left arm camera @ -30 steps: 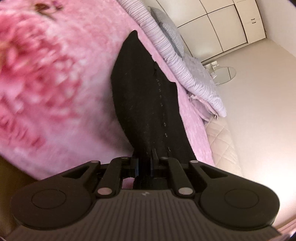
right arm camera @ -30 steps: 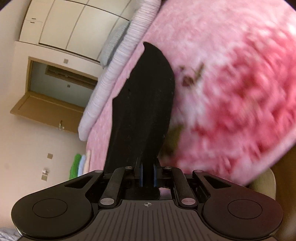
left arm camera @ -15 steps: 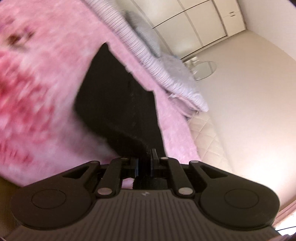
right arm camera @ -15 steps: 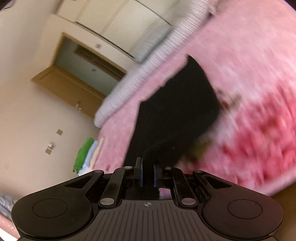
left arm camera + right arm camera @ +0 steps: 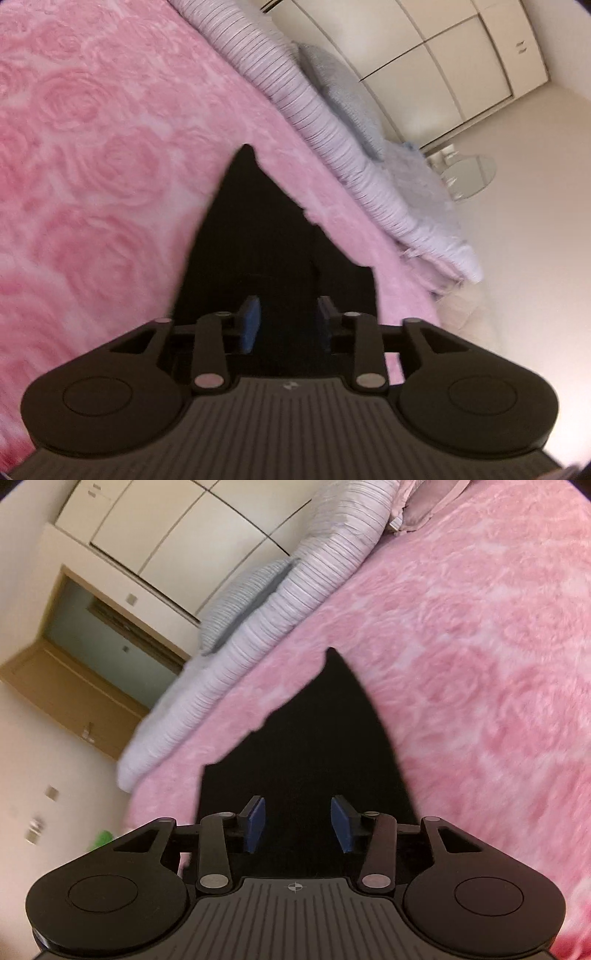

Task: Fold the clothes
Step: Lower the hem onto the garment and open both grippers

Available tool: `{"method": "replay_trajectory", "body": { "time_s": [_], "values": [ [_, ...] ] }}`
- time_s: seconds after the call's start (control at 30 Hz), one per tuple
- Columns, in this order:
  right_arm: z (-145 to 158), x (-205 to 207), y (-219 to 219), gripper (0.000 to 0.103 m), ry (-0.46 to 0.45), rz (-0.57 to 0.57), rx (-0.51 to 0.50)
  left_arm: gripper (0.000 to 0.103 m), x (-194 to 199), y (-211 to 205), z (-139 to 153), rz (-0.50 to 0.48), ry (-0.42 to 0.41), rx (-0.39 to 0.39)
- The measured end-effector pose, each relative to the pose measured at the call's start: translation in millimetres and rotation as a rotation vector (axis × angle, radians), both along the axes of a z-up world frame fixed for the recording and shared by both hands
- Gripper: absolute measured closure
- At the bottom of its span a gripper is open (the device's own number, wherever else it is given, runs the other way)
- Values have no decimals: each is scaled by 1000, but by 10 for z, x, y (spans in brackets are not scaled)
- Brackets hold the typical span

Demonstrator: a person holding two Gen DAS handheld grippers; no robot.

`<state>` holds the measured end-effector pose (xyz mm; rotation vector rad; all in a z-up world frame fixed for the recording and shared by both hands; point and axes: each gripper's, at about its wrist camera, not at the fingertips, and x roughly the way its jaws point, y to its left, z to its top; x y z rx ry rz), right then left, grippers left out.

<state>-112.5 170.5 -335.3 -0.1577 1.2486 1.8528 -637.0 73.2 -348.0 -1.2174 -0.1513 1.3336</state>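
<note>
Jaws apart, both grippers over black garment [image 5: 280, 236] on pink blanket [image 5: 92, 147].

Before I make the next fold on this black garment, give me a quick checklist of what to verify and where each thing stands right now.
1. Left tongs open, blue pads apart: ok.
2. Right tongs open, blue pads apart: ok.
3. Black garment released and lying on the pink blanket: ok; no fabric looks pinched between either pair of pads.
4. Garment lies flat with no wrinkles: cannot tell; the cloth is too dark to show creases.
5. Garment clear of the striped bedding at the blanket's edge: ok, pink shows between them.
6. Folded edges line up evenly: cannot tell; only one pointed corner shows clearly.
</note>
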Motion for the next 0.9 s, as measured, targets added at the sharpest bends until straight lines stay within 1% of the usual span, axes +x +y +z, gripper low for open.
{"method": "replay_trajectory", "body": {
  "time_s": [0.13,0.27,0.37,0.5,0.53,0.6,0.73,0.83,0.87,0.9],
  "values": [
    [-331,33,60,59,-99,62,-29,72,-60,-48,-235,-32,65,-64],
    [-552,-87,85,59,-154,141,-34,71,32,-112,-397,-100,160,-109],
    [-631,-172,67,59,-190,164,-12,71,166,-130,-449,-131,254,-107],
    [-584,-244,73,59,-233,169,29,71,318,-98,-452,-158,388,-99],
    [-579,-255,86,59,-240,166,40,71,330,-79,-449,-161,406,-93],
    [-576,-284,116,59,-256,174,57,70,327,-38,-450,-158,420,-77],
    [-594,-369,162,58,-307,227,95,69,328,49,-475,-172,415,-83],
    [-615,-379,132,57,-309,274,112,69,356,37,-455,-190,428,-69],
    [-622,-374,113,57,-296,294,108,71,365,33,-448,-196,433,-64],
    [-626,-378,92,57,-288,313,106,79,374,29,-441,-202,437,-60]
  ]
}}
